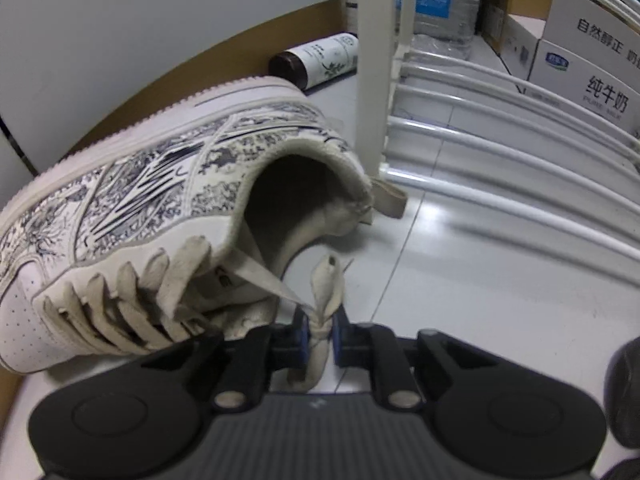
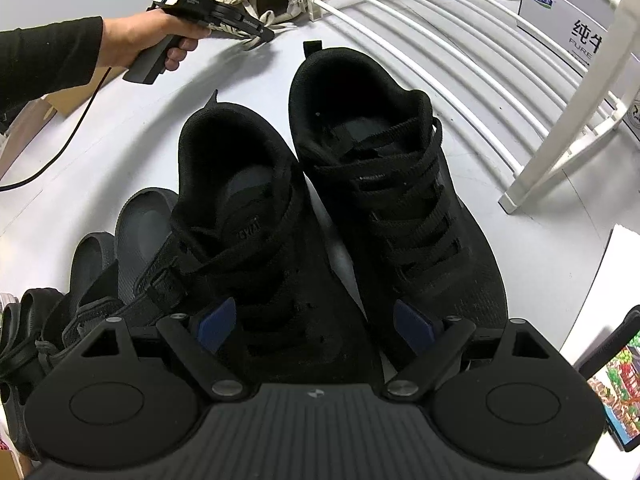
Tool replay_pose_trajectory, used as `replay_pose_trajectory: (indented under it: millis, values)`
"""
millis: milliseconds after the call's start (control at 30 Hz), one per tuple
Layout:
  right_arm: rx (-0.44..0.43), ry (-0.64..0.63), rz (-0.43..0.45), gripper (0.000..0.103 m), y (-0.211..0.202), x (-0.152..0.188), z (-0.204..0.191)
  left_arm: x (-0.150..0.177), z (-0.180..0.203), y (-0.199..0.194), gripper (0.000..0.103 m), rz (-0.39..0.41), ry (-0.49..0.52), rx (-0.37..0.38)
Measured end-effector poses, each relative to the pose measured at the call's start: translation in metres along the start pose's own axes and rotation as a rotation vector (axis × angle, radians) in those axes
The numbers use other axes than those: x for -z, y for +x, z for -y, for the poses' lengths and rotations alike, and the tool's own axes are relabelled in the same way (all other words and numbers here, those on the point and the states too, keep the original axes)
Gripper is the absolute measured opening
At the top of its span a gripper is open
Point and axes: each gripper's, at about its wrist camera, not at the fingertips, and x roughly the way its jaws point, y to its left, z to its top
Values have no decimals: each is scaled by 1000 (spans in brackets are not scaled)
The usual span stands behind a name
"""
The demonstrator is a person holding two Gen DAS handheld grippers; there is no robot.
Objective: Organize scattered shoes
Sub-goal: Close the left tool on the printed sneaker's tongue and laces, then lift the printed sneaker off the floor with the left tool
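1. Your left gripper (image 1: 321, 334) is pinched nearly closed on the knotted end of a cream shoelace (image 1: 325, 300); the blue pads (image 1: 304, 338) press the lace from both sides, w/ the loop end sticking up above the pads.
2. That lace runs to the patterned sneaker (image 1: 168, 200), white w/ dark blue print. It's tipped on its side, sole toward the wall, opening facing the cam, heel just beside the white rack post (image 1: 374, 80).
3. In the right wrist view you see your left hand (image 2: 160, 36) gripping the tool's handle, dark sleeve on the forearm, same sneaker beyond it near the rack corner.
4. Your right gripper (image 2: 316, 322) is spread wide, nothing between the fingers. It hovers over the toes of two black sneakers; whether the pads touch them, can't tell.
5. Left black sneaker (image 2: 256, 240) and right black sneaker (image 2: 400, 184) sit upright side by side on the pale floor (image 2: 540, 260), toes toward the cam, inner edges touching or nearly so.
6. Dark grey sandals (image 2: 120, 248) lie just left of the black pair, partly overlapped by the tool body.
7. White shoe rack (image 2: 460, 52) w/ its bars stands right of the black pair, near but apart.
8. Behind the rack: milk cartons (image 1: 592, 76), a water bottle (image 1: 444, 0). A brown bottle (image 1: 312, 60) lies on its side beyond the patterned sneaker's sole.
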Motion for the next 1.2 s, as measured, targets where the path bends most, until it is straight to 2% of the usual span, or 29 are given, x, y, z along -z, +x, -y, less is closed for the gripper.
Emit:
replay_pose_trajectory:
  millis: [100, 233, 300, 533, 700, 900, 1200]
  values:
    - [-7, 11, 0, 90, -1, 2, 0, -4, -14, -16, 10, 36, -94, 11]
    - [-21, 2, -3, 90, -4, 8, -6, -6, -44, -32, 10, 61, -317, 68]
    - [-27, -10, -9, 90, -5, 12, -10, -8, -52, -40, 9, 85, -374, 80]
    - [-22, -17, 13, 90, -12, 12, -13, -25, -67, -77, 9, 192, -421, 127]
    - [-34, -11, 30, 90, -15, 8, -18, -34, -88, -99, 9, 208, -468, 128]
    - [-64, -4, 23, 90, -14, 12, -27, -13, -113, -120, 9, 233, -560, 136]
    - [-75, -56, 10, 90, -19, 25, -49, 12, -138, -177, 9, 278, -560, 113]
